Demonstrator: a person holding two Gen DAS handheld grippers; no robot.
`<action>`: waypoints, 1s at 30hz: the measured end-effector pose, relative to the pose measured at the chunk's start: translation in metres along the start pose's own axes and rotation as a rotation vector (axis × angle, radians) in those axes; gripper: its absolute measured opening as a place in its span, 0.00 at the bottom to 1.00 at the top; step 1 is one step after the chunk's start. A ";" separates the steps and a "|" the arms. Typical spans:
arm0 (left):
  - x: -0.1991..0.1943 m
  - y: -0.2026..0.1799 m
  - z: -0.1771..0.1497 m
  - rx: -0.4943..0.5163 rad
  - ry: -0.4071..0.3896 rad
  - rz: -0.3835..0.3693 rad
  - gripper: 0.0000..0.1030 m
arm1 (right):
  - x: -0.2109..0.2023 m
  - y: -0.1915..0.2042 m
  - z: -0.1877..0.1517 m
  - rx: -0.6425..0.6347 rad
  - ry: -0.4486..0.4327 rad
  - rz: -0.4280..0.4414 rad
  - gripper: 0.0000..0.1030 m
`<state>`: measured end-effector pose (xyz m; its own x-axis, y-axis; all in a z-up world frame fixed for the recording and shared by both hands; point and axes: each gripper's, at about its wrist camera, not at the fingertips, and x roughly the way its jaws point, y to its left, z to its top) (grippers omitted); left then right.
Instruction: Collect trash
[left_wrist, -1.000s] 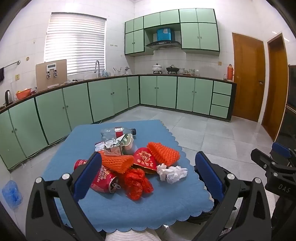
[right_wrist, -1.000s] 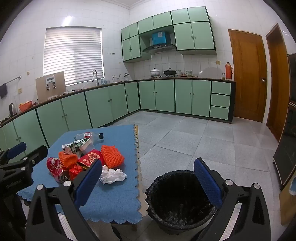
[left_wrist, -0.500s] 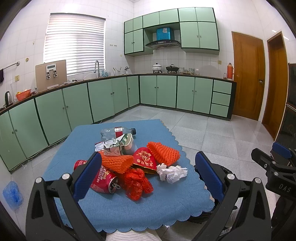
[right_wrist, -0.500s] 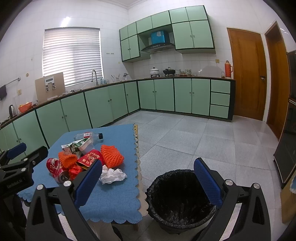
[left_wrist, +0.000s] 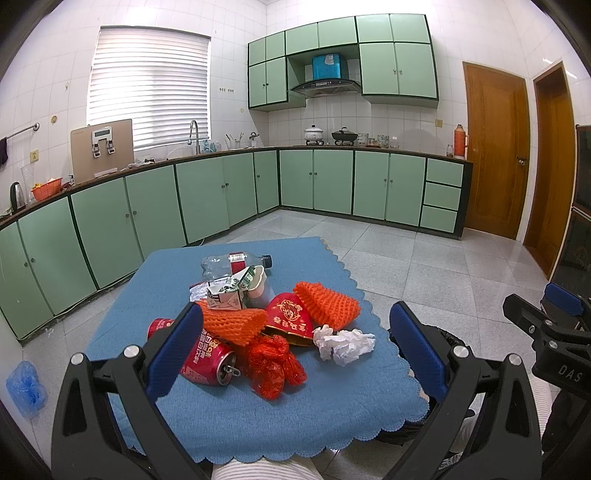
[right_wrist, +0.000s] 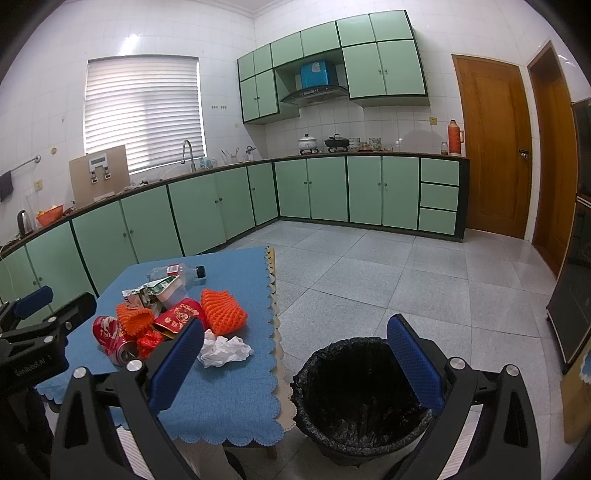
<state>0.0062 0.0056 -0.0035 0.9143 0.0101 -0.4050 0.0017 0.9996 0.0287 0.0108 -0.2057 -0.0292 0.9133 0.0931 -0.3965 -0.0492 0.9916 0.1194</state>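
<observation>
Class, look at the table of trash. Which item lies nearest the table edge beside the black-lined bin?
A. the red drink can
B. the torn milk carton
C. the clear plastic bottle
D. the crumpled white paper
D: in the right wrist view the crumpled white paper lies closest to the scalloped table edge next to the bin; the can lies on the far side.

A matt blue cloth (left_wrist: 236, 417) with a scalloped edge covers the table at lower centre; on it lie a glossy red metal can (left_wrist: 207, 360), two rough orange foam nets (left_wrist: 327, 303), crumpled white paper (left_wrist: 343, 343) and a clear plastic bottle (left_wrist: 221, 263). At lower right of the right view, a bin (right_wrist: 364, 398) is lined with shiny, wrinkled black plastic, on polished speckled stone floor tiles (right_wrist: 424, 273). The doors (right_wrist: 491, 147) at right are varnished wood
</observation>
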 end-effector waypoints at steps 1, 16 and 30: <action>0.000 0.000 0.000 0.000 0.000 0.000 0.95 | 0.000 0.000 0.000 0.000 0.000 0.000 0.94; 0.005 0.005 -0.001 -0.003 -0.001 0.006 0.95 | 0.000 0.002 0.003 0.003 -0.003 0.003 0.94; 0.003 0.004 0.001 -0.001 -0.002 0.007 0.95 | 0.004 0.007 0.005 0.006 -0.006 0.004 0.94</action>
<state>0.0093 0.0096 -0.0036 0.9149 0.0173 -0.4033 -0.0054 0.9995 0.0308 0.0158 -0.1989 -0.0254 0.9154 0.0966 -0.3907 -0.0505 0.9907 0.1265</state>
